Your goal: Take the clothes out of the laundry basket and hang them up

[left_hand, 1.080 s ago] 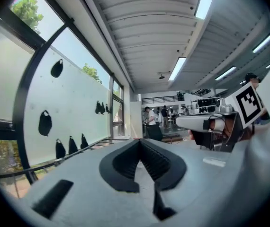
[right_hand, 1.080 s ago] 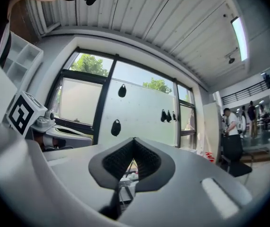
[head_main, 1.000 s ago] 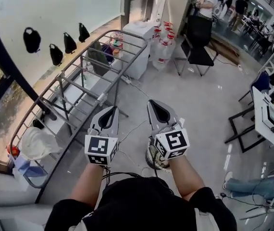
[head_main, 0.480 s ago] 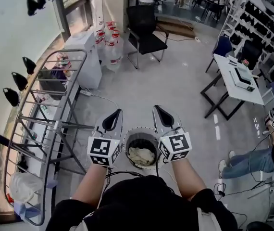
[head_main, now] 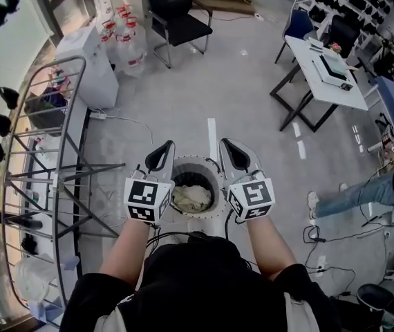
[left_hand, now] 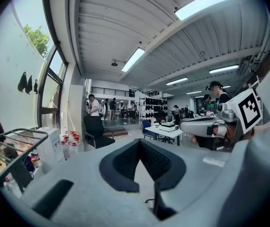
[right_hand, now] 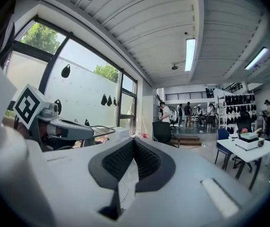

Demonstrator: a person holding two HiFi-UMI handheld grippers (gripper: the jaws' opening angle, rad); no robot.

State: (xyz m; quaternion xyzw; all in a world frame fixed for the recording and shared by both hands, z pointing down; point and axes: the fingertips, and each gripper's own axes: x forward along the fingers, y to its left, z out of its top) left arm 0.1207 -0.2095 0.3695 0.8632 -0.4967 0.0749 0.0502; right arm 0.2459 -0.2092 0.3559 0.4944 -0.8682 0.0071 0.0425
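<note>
Your left gripper [head_main: 160, 158] and right gripper [head_main: 233, 155] are both closed and empty, flanking the laundry basket [head_main: 197, 160] at lower centre, where a cream garment [head_main: 191, 198] lies bunched. Open one, tip it down, and pinch a raised fold before lifting toward the drying rack [head_main: 59, 172] at left.

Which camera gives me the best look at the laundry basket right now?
The head view: it looks straight down into the laundry basket, showing its round rim and the pale crumpled cloth inside. The left and right gripper views look out across the room; neither shows the basket.
</note>
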